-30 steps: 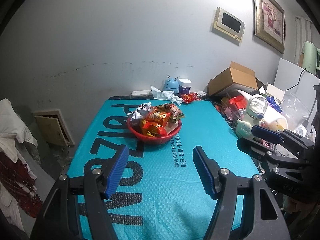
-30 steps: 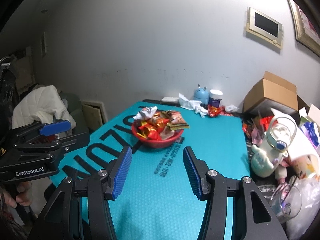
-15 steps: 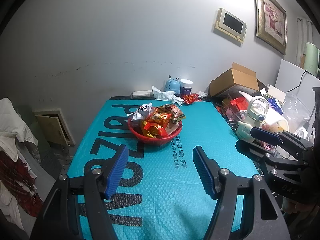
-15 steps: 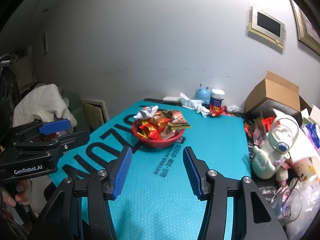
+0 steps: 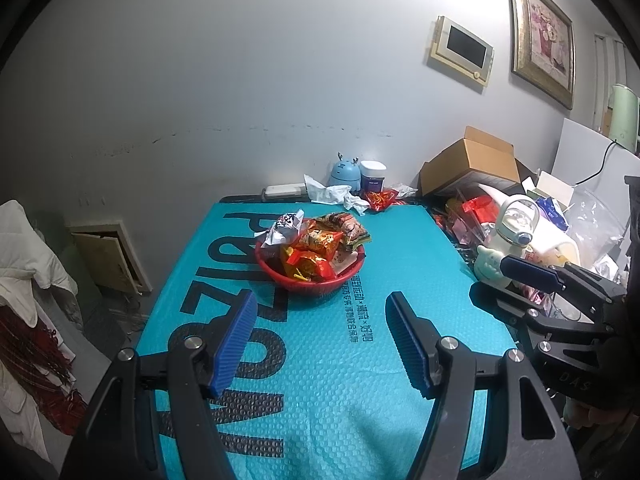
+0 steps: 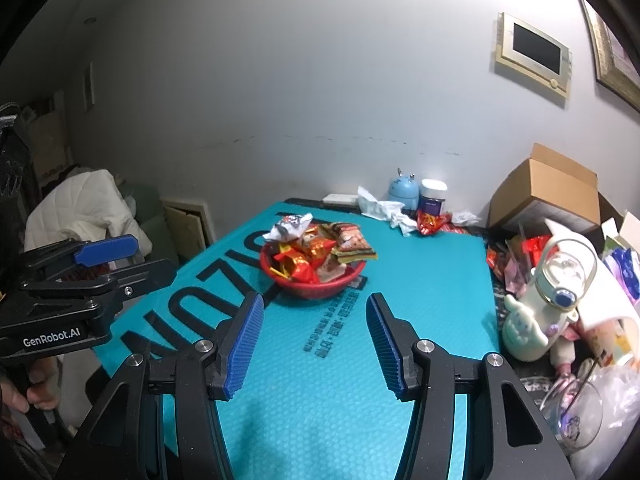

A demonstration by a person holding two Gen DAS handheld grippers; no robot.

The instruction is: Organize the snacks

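A red bowl [image 5: 320,284] heaped with wrapped snacks [image 5: 316,240] stands in the middle of a teal mat [image 5: 328,380]. It also shows in the right wrist view [image 6: 320,286]. My left gripper [image 5: 322,336] is open and empty, held above the mat short of the bowl. My right gripper [image 6: 314,338] is open and empty, also short of the bowl. Each gripper shows at the edge of the other's view: the right one [image 5: 560,292], the left one [image 6: 80,276]. A loose red snack wrapper [image 5: 380,199] lies at the mat's far edge.
Crumpled tissues [image 5: 332,194], a blue deer-shaped gadget [image 5: 344,172] and a white-lidded jar [image 5: 373,176] stand by the wall. A cardboard box [image 5: 472,168], a cream kettle-shaped bottle [image 5: 508,244] and bags crowd the right. White clothing [image 5: 24,248] hangs on the left.
Both grippers have drifted slightly; the bowl sits a little lower and nearer in the views. Both stay open and empty.
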